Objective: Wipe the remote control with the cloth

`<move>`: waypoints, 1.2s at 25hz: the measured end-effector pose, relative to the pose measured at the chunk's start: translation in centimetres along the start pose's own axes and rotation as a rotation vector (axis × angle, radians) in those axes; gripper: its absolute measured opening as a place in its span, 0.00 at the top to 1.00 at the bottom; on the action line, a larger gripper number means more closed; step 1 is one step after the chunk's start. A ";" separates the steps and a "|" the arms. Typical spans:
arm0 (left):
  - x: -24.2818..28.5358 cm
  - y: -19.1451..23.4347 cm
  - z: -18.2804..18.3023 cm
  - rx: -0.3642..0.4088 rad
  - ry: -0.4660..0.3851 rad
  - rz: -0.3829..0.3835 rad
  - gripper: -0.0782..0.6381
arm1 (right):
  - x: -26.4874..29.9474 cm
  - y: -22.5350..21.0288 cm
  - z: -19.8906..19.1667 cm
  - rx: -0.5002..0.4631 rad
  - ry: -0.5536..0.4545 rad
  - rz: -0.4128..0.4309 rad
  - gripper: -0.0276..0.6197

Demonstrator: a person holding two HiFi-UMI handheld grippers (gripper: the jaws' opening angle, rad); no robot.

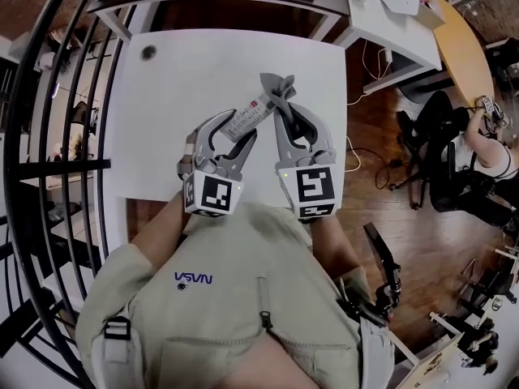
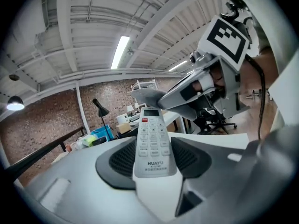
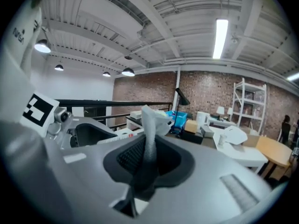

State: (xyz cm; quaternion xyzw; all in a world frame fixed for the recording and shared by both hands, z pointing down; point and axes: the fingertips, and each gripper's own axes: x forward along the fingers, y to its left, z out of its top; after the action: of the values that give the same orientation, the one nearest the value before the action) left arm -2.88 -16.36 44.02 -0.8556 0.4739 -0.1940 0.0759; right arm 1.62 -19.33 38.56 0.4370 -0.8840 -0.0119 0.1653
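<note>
Remote control (image 1: 247,118): clamped btwn jaws of left gripper (image 2: 152,158), up over white table (image 1: 186,79). Cloth (image 3: 152,125): pinched in near-closed right gripper (image 3: 149,161), at remote's far end.

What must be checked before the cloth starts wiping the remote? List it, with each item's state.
1. Remote control gripped by the left gripper: ok, a pad presses on each side of its lower end.
2. Cloth gripped by the right gripper: ok, pinched between the pads, with its free end sticking out past them.
3. Button face exposed for wiping: ok, it is uncovered in the left gripper view.
4. Cloth close to the remote: ok, its free end sits at the remote's far end.
5. Cloth already touching the remote: cannot tell.
6. Work held over the white table: ok in the head view.
</note>
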 end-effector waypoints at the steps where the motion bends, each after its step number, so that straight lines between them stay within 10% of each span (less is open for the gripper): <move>1: -0.2 0.1 0.5 0.006 -0.014 0.005 0.56 | 0.0 0.4 0.3 -0.012 0.002 0.012 0.88; 18: -2.7 -0.2 0.6 0.157 -0.021 0.019 0.56 | -1.4 10.4 -1.0 -0.109 0.180 0.409 0.90; 30: -3.1 -0.8 1.4 0.305 -0.041 0.054 0.56 | -2.4 1.0 0.9 -0.244 0.216 -0.062 0.90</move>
State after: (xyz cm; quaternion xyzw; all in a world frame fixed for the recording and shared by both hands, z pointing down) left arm -3.16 -13.38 42.14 -0.8249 0.4601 -0.2440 0.2199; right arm 1.92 -17.02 37.18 0.4395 -0.8393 -0.0773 0.3106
